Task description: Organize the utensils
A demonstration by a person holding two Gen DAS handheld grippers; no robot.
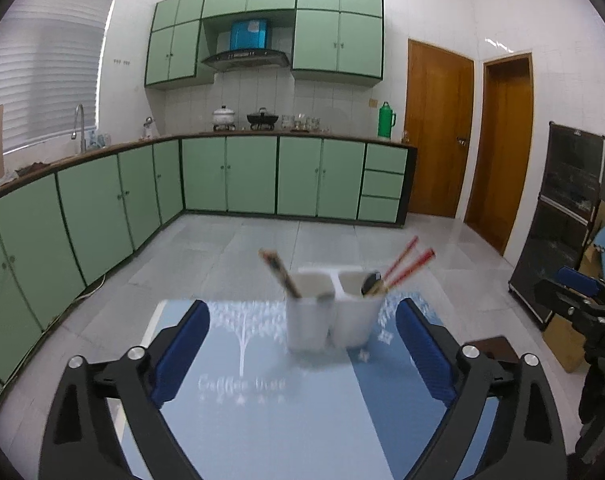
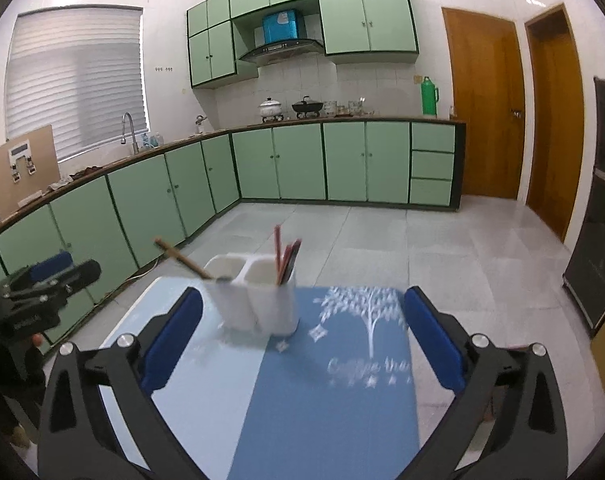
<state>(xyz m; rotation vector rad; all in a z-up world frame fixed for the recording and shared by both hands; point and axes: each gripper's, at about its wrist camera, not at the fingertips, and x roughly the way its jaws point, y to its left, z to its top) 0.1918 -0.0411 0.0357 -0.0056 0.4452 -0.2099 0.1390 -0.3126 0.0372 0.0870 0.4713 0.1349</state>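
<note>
Both your grippers stand wide apart with nothing between the blue pads: the left gripper frames the white two-compartment utensil holder at centre frame, and the right gripper has the same holder left of centre. It sits upright on the blue table mat. Brown chopsticks lean out of the left compartment, red chopsticks out of the right, beside what may be a dark spoon; it's blurred.
</note>
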